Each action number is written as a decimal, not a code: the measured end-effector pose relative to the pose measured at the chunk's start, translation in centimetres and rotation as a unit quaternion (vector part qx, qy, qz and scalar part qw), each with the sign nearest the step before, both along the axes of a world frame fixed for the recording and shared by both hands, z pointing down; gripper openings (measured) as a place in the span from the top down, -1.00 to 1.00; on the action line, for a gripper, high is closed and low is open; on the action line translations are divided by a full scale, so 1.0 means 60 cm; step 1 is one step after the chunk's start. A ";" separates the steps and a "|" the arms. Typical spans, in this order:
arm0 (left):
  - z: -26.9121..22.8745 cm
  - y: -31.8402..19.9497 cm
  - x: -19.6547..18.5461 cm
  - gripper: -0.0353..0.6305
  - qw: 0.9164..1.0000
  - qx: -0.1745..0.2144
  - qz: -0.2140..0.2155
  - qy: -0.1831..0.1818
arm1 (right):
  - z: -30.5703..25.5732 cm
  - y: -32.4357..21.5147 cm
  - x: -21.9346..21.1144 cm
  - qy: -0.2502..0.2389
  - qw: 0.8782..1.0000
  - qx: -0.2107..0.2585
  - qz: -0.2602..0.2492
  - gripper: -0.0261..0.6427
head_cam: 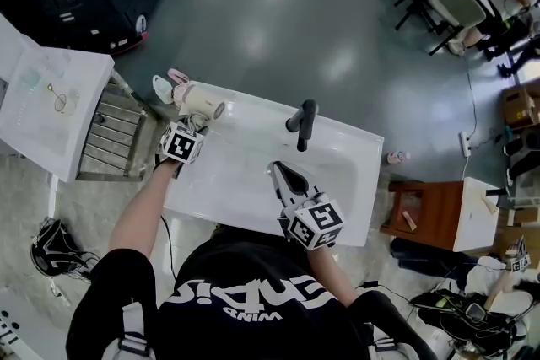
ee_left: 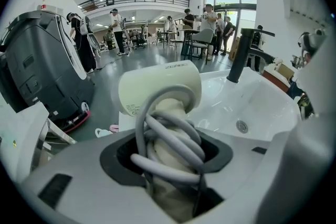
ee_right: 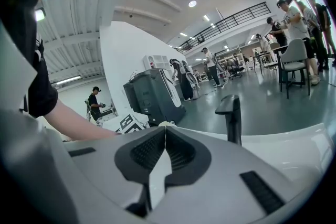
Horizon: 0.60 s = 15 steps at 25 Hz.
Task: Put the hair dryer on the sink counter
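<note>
**A:** Which step was that?

**B:** Placing, I'd say. The left gripper [head_cam: 194, 124] had the hair dryer [head_cam: 199, 101] at the far-left corner of the sink counter [head_cam: 359, 143], left of the basin [head_cam: 245, 160]. Its fingers [ee_left: 79, 176] were clenched on the handle, over the grey cord [ee_left: 170, 134] wound round it.

**A:** Was it down on the surface?

**B:** Couldn't tell. From above, the barrel lay over that corner. No view showed whether it was touching or just above.

**A:** Right side?

**B:** The right gripper [head_cam: 285, 180] hung over the near half of the basin. Its fingers [ee_right: 105, 176] were pressed together with nothing between them. It looked idle.

**A:** Anything in the basin?

**B:** Nothing. Just the drain [ee_left: 241, 126] at the bottom. The black faucet [head_cam: 304, 124] stood at the back rim, apart from both grippers.

**A:** What did the next move call for?

**B:** My read:
- Lower the dryer until the body bears on the surface, well in from the edge so it won't roll off.
- Release the left fingers.
- Back straight out along the handle.

The cord loops sat right at the finger pads, so snagging one on the way out was the risk.
</note>
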<state>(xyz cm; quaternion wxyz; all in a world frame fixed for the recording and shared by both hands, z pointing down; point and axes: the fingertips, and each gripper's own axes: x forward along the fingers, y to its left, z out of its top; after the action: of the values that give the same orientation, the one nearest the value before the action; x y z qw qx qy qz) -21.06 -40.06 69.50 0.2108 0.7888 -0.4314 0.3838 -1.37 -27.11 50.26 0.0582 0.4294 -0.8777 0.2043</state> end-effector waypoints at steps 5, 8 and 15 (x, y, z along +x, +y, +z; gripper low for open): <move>0.004 -0.007 0.001 0.12 1.000 0.006 0.003 -0.003 | 0.003 -0.001 -0.002 0.000 1.000 -0.002 -0.001 0.87; 0.005 -0.003 0.000 0.12 1.000 -0.001 0.002 -0.003 | 0.002 -0.002 -0.006 -0.001 1.000 -0.002 -0.001 0.87; 0.007 -0.003 -0.001 0.12 1.000 0.000 0.002 -0.004 | 0.004 0.000 -0.010 0.000 1.000 -0.002 -0.001 0.86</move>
<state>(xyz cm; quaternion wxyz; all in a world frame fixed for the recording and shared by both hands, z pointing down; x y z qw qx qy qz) -21.12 -40.23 69.91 0.2083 0.7881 -0.4305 0.3876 -1.96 -27.11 50.52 0.0596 0.4281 -0.8779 0.2063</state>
